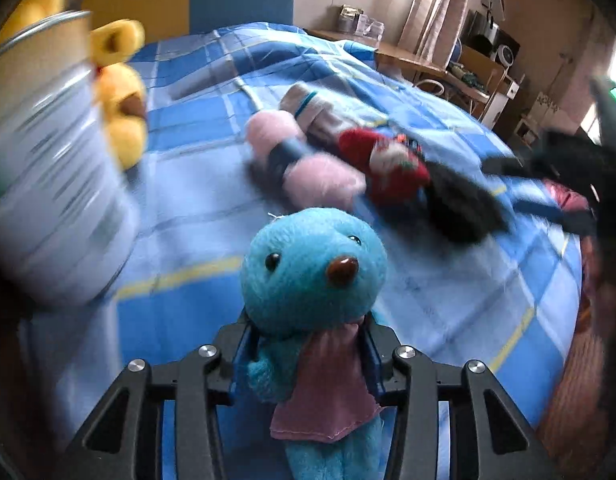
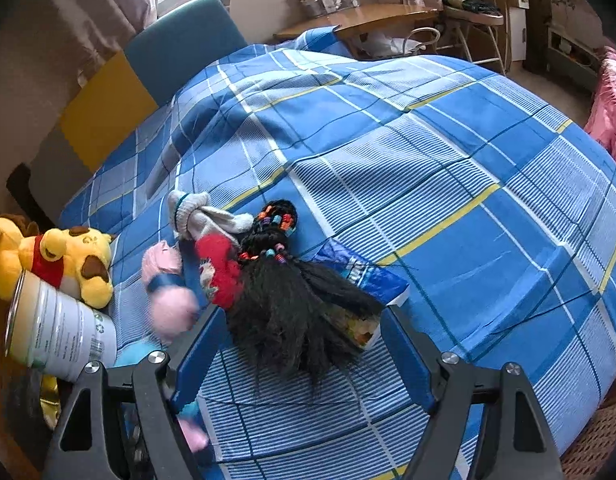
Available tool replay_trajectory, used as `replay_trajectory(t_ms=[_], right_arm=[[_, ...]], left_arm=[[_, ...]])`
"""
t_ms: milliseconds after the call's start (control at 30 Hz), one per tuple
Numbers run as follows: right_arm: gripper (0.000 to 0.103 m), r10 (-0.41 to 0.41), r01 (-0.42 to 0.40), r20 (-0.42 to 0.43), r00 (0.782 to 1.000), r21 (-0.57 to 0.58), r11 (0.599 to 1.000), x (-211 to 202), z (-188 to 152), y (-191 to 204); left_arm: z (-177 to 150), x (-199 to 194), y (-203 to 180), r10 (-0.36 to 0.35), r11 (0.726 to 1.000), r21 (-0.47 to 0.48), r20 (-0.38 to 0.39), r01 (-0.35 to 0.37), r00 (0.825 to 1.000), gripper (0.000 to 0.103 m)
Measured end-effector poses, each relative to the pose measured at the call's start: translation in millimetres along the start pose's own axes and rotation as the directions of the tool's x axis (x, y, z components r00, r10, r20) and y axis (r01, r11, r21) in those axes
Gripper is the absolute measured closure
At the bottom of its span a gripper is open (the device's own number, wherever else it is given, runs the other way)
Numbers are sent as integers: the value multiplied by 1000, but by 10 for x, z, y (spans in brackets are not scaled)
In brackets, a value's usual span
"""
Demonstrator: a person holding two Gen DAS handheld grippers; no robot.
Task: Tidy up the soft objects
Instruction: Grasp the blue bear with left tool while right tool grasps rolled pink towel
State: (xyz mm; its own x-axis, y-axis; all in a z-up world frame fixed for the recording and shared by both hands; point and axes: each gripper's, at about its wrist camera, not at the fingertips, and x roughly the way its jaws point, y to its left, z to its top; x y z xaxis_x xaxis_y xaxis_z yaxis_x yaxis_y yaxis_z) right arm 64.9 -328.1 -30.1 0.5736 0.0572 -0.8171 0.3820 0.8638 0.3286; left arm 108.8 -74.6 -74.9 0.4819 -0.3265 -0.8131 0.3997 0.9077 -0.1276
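My left gripper (image 1: 308, 344) is shut on a blue plush bear (image 1: 311, 268) with a pink scarf and holds it above the bed. A pink plush dumbbell (image 1: 304, 160) (image 2: 168, 284), a grey sock bundle (image 1: 311, 108) (image 2: 196, 216), a red doll (image 1: 387, 164) (image 2: 222, 272) with long black hair (image 2: 292, 316) and a blue packet (image 2: 359, 280) lie in a cluster on the quilt. My right gripper (image 2: 304, 320) is open, its fingers either side of the doll's black hair. Yellow plush toys (image 1: 120, 92) (image 2: 68, 260) lie at the left.
A metal tin (image 1: 48, 184) (image 2: 56, 336) lies on its side at the left, close to my left gripper. The blue plaid quilt (image 2: 427, 184) covers the bed. A wooden desk (image 2: 355, 20) and chairs stand beyond it. A pink cloth (image 2: 611, 112) lies at the right.
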Motion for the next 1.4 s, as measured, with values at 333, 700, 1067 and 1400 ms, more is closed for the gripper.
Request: replay_trajectory(t_ms=[333, 700, 1067, 1400], right_arm=[[53, 89, -98, -51, 995, -216, 972, 46, -131, 516], [53, 8, -84, -174, 985, -436, 896, 746, 9, 1514], [69, -148, -18, -259, 954, -545, 838, 1165, -158, 1613], [67, 12, -174, -344, 939, -445, 878, 726, -652, 996]], left_arm=[[-675, -276, 298, 100, 995, -3, 104, -100, 990, 53], [-679, -263, 329, 75, 997, -22, 143, -73, 987, 53], [-729, -291, 385, 55, 998, -41, 157, -49, 986, 52], [-750, -295, 366, 62, 998, -38, 164, -57, 984, 52]])
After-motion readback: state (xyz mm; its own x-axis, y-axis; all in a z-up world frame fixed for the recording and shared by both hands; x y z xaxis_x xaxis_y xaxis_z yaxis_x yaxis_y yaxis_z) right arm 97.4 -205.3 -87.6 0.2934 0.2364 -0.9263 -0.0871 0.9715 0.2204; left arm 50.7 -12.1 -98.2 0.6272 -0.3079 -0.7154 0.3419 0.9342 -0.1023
